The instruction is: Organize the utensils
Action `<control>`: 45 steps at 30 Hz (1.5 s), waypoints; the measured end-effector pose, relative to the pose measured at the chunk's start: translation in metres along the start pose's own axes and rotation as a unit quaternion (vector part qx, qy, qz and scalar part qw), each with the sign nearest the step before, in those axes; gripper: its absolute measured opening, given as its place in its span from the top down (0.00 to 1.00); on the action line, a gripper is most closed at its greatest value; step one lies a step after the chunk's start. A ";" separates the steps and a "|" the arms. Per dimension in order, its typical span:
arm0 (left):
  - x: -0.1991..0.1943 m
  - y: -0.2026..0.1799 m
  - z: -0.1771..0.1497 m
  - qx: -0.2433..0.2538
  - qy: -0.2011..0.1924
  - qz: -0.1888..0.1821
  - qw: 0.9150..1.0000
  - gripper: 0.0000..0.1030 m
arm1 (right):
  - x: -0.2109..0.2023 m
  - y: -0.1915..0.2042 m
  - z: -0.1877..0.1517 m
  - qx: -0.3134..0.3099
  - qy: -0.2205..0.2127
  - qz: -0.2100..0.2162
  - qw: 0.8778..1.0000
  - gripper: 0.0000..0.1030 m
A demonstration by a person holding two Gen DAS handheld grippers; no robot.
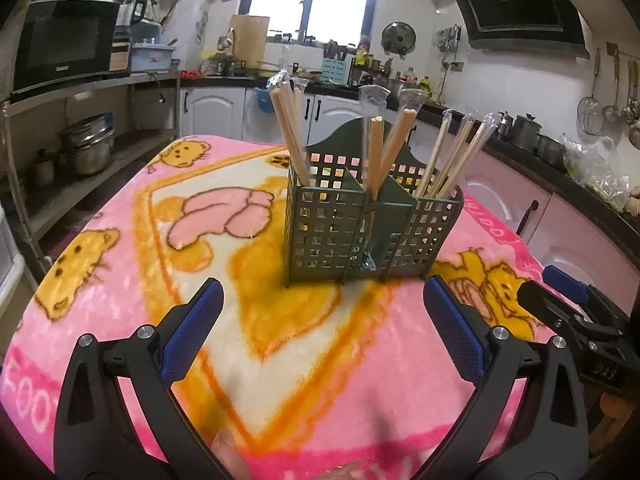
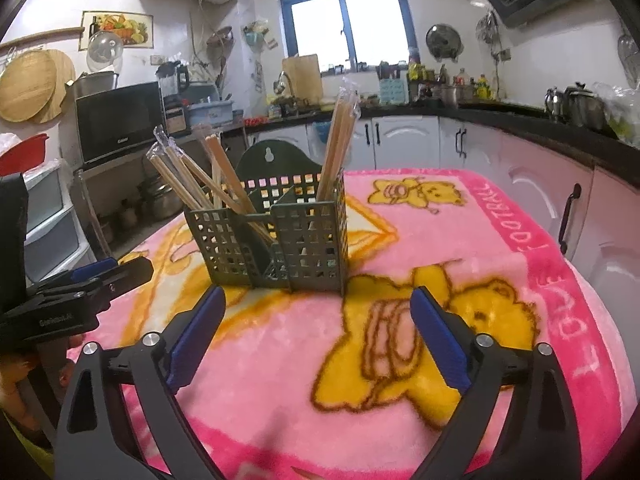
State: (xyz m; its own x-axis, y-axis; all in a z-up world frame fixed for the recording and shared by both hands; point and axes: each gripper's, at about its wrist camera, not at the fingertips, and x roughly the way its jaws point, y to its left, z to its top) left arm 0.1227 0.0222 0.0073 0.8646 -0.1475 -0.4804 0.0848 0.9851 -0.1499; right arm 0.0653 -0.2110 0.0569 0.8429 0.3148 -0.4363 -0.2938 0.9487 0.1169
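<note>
A dark green perforated utensil holder (image 1: 340, 232) (image 2: 304, 240) stands upright on the pink cartoon blanket (image 1: 120, 288) (image 2: 540, 280). Plastic-wrapped wooden chopsticks lean in its compartments: a left bunch (image 1: 290, 136), a middle bunch (image 1: 376, 152) and a right bunch (image 1: 452, 160). The right wrist view shows them as a fanned bunch (image 2: 180, 176) and a steeper bunch (image 2: 336, 144). My left gripper (image 1: 323, 284) hovers just in front of the holder, open with nothing between its blue pads. My right gripper (image 2: 319, 294) is also open and empty, just short of the holder's right front corner.
Each gripper shows at the edge of the other's view: the right one (image 1: 568, 304) and the left one (image 2: 80, 284). A microwave (image 1: 64, 44) sits on a metal shelf with pots (image 1: 88, 144) at the left. Counters and white cabinets (image 2: 400, 140) run behind and to the right.
</note>
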 end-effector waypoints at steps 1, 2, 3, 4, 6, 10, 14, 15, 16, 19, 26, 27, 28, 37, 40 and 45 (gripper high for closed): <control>-0.001 -0.001 -0.002 0.002 -0.005 0.000 1.000 0.10 | -0.002 0.000 -0.002 0.000 -0.008 -0.002 1.000 0.08; -0.001 -0.001 -0.003 0.005 -0.010 0.000 1.000 0.10 | -0.005 0.000 -0.004 0.002 -0.023 -0.004 1.000 0.07; -0.002 -0.002 -0.004 0.007 -0.014 0.001 1.000 0.10 | -0.008 0.000 -0.005 0.002 -0.031 -0.004 1.000 0.07; -0.003 -0.003 -0.005 0.008 -0.020 0.002 1.000 0.10 | -0.010 0.000 -0.006 0.001 -0.039 -0.006 0.999 0.07; -0.005 -0.004 -0.007 0.012 -0.031 0.000 0.999 0.10 | -0.016 0.000 -0.009 0.001 -0.060 -0.005 0.998 0.06; -0.011 -0.010 -0.010 0.023 -0.063 0.000 0.998 0.10 | -0.026 0.003 -0.012 -0.006 -0.098 -0.003 0.995 0.06; -0.015 -0.014 -0.013 0.027 -0.085 -0.008 0.996 0.10 | -0.036 0.004 -0.015 -0.007 -0.130 -0.014 0.991 0.06; -0.015 -0.015 -0.014 0.027 -0.087 -0.007 0.996 0.10 | -0.037 0.004 -0.015 -0.007 -0.134 -0.018 0.991 0.06; -0.014 -0.016 -0.016 0.029 -0.086 -0.005 0.996 0.10 | -0.038 0.004 -0.016 -0.007 -0.140 -0.024 0.990 0.06; -0.011 -0.018 -0.018 0.037 -0.081 -0.003 0.996 0.10 | -0.041 0.004 -0.017 -0.007 -0.149 -0.028 0.988 0.06; -0.013 -0.017 -0.019 0.035 -0.088 -0.001 0.996 0.10 | -0.042 0.008 -0.017 -0.016 -0.150 -0.029 0.988 0.06; -0.013 -0.017 -0.020 0.034 -0.088 -0.001 0.996 0.10 | -0.042 0.008 -0.018 -0.016 -0.150 -0.028 0.988 0.06; -0.013 -0.016 -0.020 0.033 -0.087 -0.001 0.996 0.10 | -0.042 0.008 -0.018 -0.016 -0.150 -0.029 0.988 0.06; -0.014 -0.013 -0.020 0.024 -0.088 -0.003 0.996 0.10 | -0.040 0.010 -0.019 -0.017 -0.146 -0.030 0.989 0.06; -0.014 -0.014 -0.020 0.025 -0.088 -0.002 0.996 0.10 | -0.040 0.009 -0.019 -0.017 -0.146 -0.031 0.989 0.06; -0.014 -0.014 -0.020 0.025 -0.089 -0.003 0.996 0.10 | -0.039 0.009 -0.019 -0.017 -0.145 -0.032 0.989 0.06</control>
State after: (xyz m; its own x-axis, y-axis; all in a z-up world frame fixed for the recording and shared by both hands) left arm 0.0998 0.0090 -0.0008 0.9376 -0.1396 -0.3184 0.1112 0.9881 -0.1061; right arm 0.0209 -0.2151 0.0583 0.9525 0.2545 -0.1670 -0.2470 0.9669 0.0645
